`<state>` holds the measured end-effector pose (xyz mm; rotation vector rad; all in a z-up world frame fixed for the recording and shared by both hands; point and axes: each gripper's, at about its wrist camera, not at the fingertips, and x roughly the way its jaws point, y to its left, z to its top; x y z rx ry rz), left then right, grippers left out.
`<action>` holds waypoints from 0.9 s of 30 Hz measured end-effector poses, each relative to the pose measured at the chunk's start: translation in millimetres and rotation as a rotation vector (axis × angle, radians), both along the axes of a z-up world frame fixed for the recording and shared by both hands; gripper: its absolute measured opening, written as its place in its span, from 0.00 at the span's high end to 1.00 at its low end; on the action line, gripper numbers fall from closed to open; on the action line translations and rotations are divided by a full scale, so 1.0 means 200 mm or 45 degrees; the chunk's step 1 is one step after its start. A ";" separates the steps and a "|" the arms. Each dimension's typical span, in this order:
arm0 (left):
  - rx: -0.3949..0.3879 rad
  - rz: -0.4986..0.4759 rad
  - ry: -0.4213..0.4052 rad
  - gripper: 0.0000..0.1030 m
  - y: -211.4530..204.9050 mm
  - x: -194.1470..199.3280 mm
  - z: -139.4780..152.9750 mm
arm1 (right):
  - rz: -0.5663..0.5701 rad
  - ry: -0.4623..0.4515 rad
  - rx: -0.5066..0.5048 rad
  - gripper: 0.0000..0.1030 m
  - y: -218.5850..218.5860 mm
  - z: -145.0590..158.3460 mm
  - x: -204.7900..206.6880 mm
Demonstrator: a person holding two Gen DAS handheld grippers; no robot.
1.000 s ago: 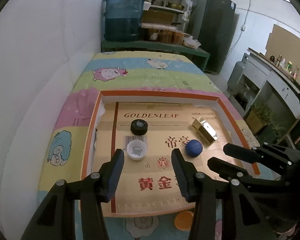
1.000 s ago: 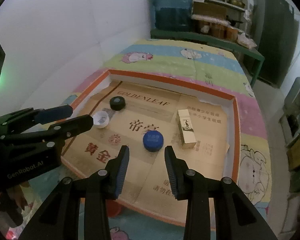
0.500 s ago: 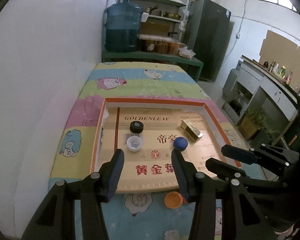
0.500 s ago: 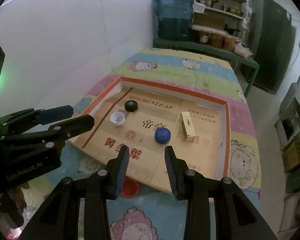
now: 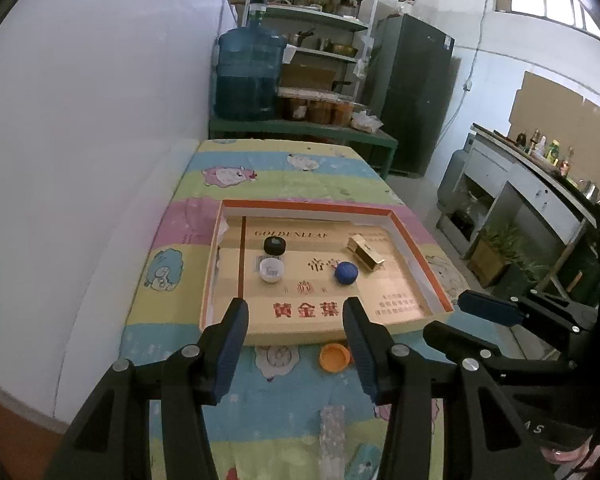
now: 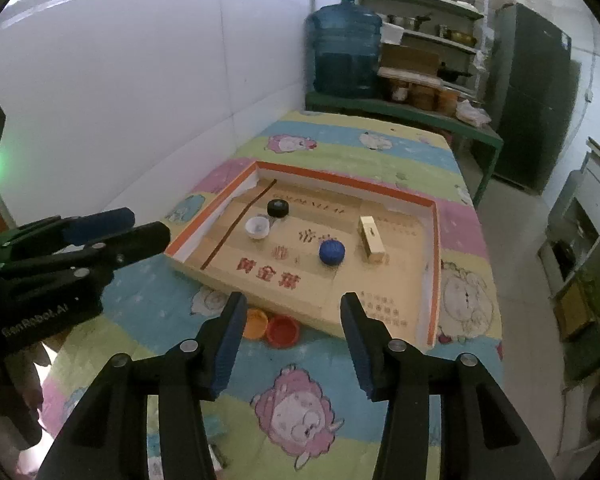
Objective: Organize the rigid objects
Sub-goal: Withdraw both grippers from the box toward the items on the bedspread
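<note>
So the tray (image 5: pixel 418 240) is the collecting spot: black cap (image 5: pixel 275 246), white cap (image 5: pixel 271 270), blue cap (image 5: pixel 346 273) and gold box (image 5: pixel 365 253) sit inside. Orange cap (image 6: pixel 255 323) and red cap (image 6: pixel 283 331) lie on the desk (image 6: pixel 380 152), touching its near edge, probably next. Left claw (image 5: pixel 296 346) is open and empty; right claw (image 6: pixel 290 344) is opening, nothing between.

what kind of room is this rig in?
Probably a home kitchen or storeroom, not a lab. A large blue water jug stands beside metal shelves of pots and jars, a dark fridge is next to them, and bottles line a counter.
</note>
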<state>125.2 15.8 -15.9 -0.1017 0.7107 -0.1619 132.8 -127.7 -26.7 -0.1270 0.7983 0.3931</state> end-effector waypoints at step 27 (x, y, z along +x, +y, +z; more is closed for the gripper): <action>-0.006 -0.015 -0.046 0.52 0.00 -0.50 -0.09 | -0.020 0.016 0.013 0.40 -0.04 -0.12 -0.52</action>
